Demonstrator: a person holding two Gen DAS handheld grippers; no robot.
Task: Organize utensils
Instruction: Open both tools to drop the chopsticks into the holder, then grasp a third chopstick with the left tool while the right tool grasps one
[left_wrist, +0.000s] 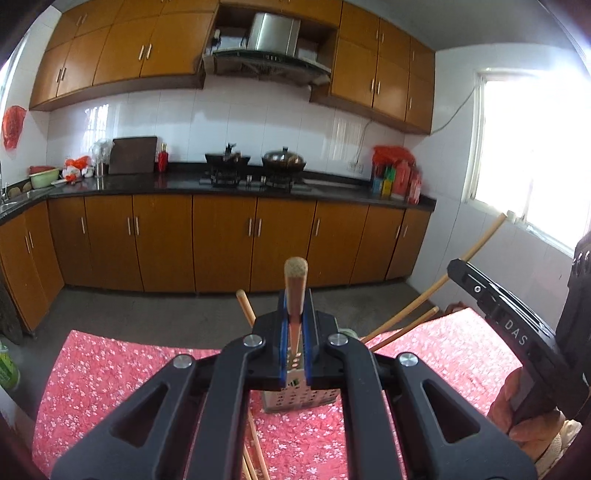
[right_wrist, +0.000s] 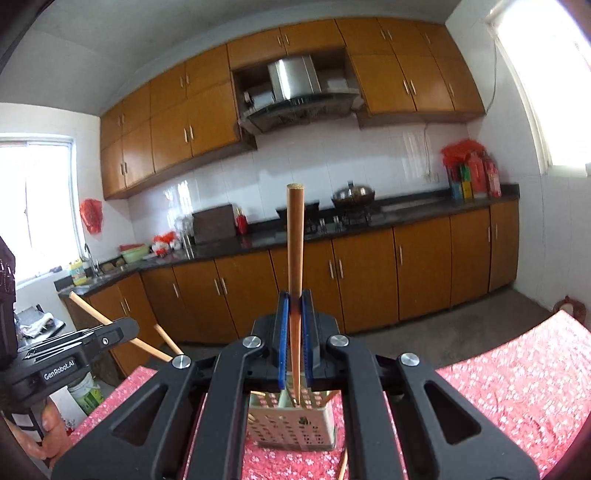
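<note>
Surface (left_wrist: 110, 369) with red floral cloth carries perforated metal utensil holder (right_wrist: 291, 424). Left tool (left_wrist: 294, 314) clamped on one wooden chopstick (left_wrist: 295, 288); right tool (right_wrist: 294, 314) clamped on another (right_wrist: 295, 240), both above holder. Risk: angled sticks miss the opening, strike loose chopsticks (left_wrist: 255, 443) or tip holder.

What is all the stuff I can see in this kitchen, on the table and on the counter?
Holder: one, perforated metal, on the table below both tongs.
Chopsticks: several, wooden; one in each tongs, others leaning out of the holder, some loose on the table.
Tablecloth: one, red with flowers, covering the table.
Woks: two, dark, on the stove.
Cutting board: one, dark brown, leaning on the wall tiles.
Bowl: one, green, near the sink.
Cabinets: many, orange-brown, above and below the counter.
Left tongs: black with blue pads, shut on a chopstick.
Right tongs: the same, shut on a chopstick.
</note>
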